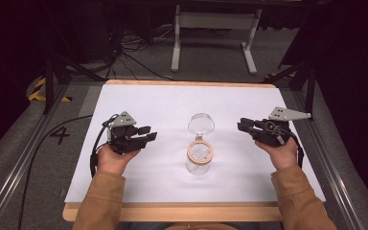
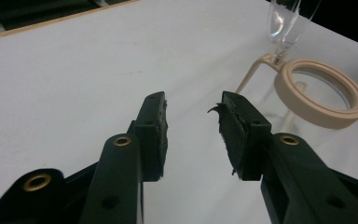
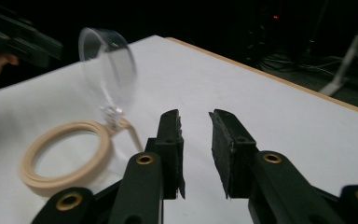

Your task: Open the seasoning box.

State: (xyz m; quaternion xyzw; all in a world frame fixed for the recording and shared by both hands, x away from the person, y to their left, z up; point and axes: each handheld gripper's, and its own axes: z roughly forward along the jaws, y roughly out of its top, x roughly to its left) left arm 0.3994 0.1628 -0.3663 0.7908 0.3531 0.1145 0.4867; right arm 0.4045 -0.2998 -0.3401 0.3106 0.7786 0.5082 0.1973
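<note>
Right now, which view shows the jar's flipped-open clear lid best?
The right gripper view: the clear lid stands upright, whole and close, hinged above the beige seal ring. The high view shows the lid small, tipped back behind the jar. The left gripper view crops the lid at the top edge.

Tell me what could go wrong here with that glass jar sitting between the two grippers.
The clear jar is see-through, so its walls are hard to judge, and a closing gripper might miss or clip it. Its hinged lid stands flipped open above the beige rim; a sideways nudge could swing it or tip the jar. The left gripper and right gripper are both open and face the jar from opposite sides, so moving in together could knock it over.
</note>
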